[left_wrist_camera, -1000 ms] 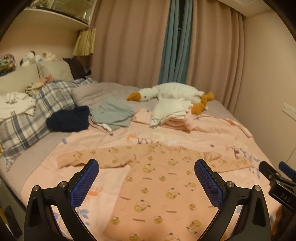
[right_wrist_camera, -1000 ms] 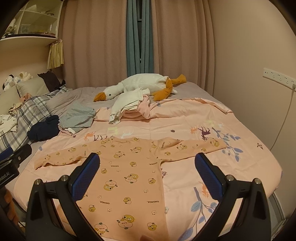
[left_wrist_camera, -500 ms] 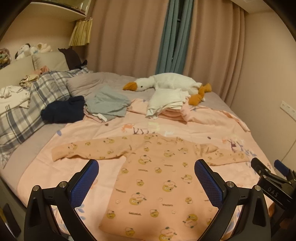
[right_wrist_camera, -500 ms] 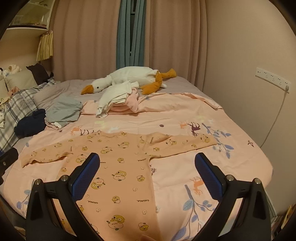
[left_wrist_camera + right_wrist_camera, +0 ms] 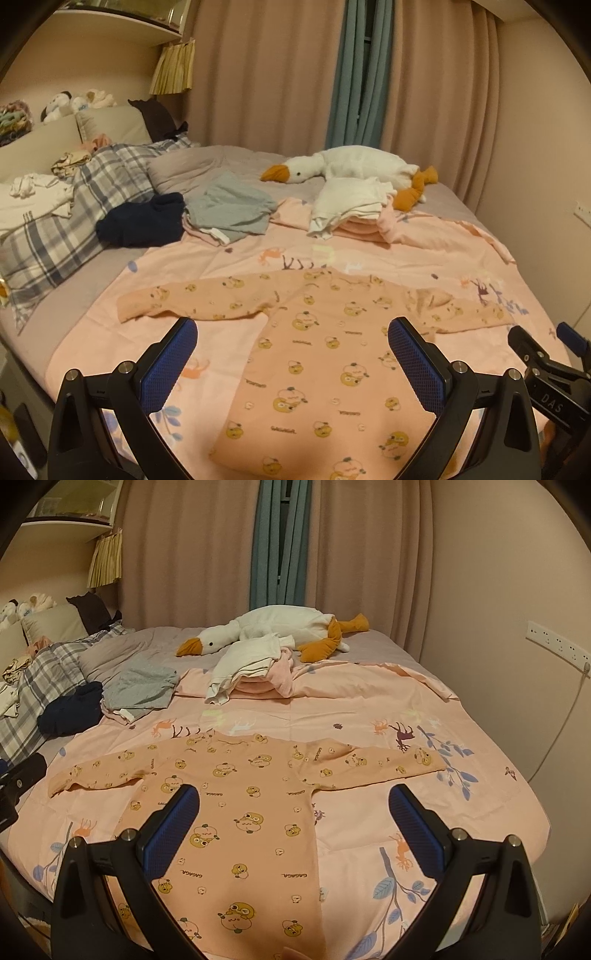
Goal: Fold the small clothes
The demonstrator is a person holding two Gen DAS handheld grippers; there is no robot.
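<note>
Both pairs of jaws stand spread wide and hold nothing: the left gripper [image 5: 291, 363] and the right gripper [image 5: 293, 830], each with blue textured pads, hover above the near end of a bed. Between them a small peach long-sleeved baby top printed with yellow ducklings [image 5: 243, 812] lies flat, face up, sleeves stretched out to either side, its hem towards the cameras. Bare pink animal-print bedsheet [image 5: 369, 712] surrounds the garment on all sides, with open room beyond each cuff. Farther back sit a folded stack of white and pink clothes [image 5: 251, 668], a grey crumpled garment [image 5: 229, 210], a dark navy bundle [image 5: 142, 219] and a white plush goose [image 5: 273, 627].
</note>
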